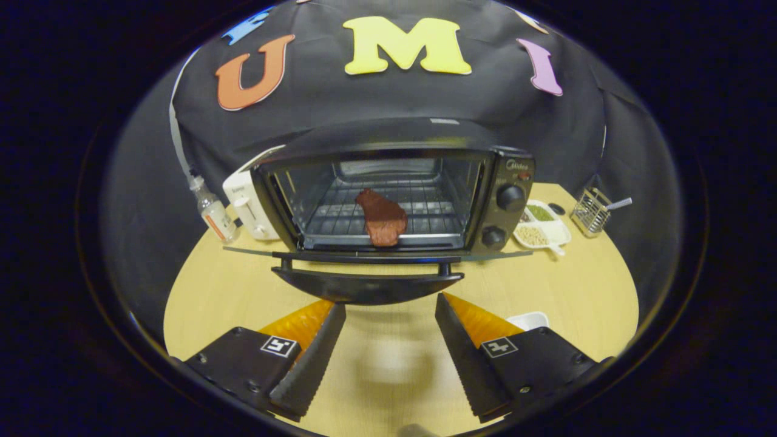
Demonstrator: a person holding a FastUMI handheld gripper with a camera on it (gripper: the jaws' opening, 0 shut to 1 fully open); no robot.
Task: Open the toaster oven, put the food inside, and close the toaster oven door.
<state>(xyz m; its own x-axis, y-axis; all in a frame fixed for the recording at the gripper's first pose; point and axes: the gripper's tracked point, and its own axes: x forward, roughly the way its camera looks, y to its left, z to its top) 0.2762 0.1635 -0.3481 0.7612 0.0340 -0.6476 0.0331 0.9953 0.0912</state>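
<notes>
Counter [243, 285] fills the lower frame, pale wood. Toaster oven [394, 194] sits mid-frame, door [370, 282] dropped flat twd the fingers. Food [381, 217], a brown slab, lies on the rack inside, centre. White toaster [249, 206] + small bottle [212, 213] left of oven; divided dish [543, 227] and wire basket [590, 211] to the right. Gripper [388, 303] low centre, fingers spread wide apart, holding nothing, tips just short of the door.
</notes>
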